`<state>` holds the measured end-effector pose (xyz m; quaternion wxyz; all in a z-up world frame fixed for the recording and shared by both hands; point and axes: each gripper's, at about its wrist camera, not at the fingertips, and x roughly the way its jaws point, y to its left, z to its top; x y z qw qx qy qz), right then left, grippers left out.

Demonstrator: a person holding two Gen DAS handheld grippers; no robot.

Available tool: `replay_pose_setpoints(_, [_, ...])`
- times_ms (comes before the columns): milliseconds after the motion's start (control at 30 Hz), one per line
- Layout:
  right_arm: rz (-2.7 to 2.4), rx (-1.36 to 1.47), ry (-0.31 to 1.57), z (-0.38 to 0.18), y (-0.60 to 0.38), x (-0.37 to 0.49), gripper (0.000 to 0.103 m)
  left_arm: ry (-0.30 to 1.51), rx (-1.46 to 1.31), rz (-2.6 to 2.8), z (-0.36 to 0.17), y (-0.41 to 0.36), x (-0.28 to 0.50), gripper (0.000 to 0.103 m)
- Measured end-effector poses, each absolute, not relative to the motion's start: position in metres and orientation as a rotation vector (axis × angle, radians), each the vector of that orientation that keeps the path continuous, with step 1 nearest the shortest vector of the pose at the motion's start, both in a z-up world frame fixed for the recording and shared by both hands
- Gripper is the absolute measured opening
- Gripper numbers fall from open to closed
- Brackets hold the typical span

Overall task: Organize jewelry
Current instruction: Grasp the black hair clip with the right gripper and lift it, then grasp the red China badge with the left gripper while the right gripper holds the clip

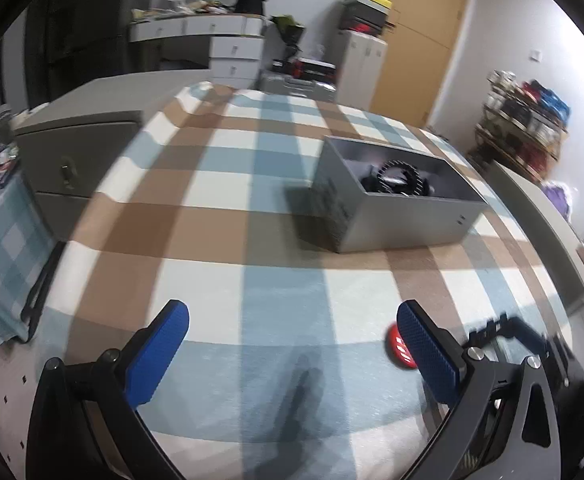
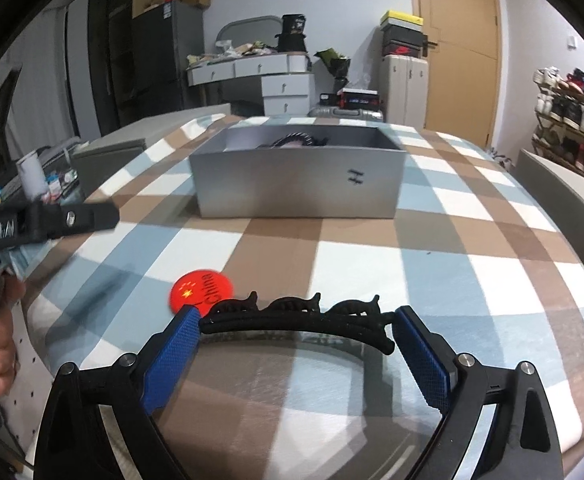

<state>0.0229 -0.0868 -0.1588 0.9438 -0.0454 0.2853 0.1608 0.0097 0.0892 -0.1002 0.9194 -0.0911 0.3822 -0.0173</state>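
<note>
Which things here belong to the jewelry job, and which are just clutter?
Job: black headband between the right gripper fingers; grey box with dark pieces already inside; red badge on the cloth; left gripper, open and empty.

Lying about: desk, shoe rack, suitcase, door.

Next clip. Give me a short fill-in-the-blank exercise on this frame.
1. The right gripper has a black ____ across its open jaws.
2. The round red badge lies on the ____ cloth.
3. The grey rectangular box has its top ____.
4. The left gripper holds ____.

Missing words: headband; checked; open; nothing
</note>
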Motion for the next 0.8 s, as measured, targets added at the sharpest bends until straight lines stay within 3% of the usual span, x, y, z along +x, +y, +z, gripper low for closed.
replay_pose_setpoints(567, [0.228,0.042,0.509,-0.129,-0.168,0.04,0.097,0.93,0.015,-0.213,-0.121,0.023,0.03,0.1])
replay_pose_setpoints(800, [0.235,0.074,0.503,-0.128,-0.179,0.039,0.097,0.963,0.1,-0.192,-0.126,0.013,0.031,0.082])
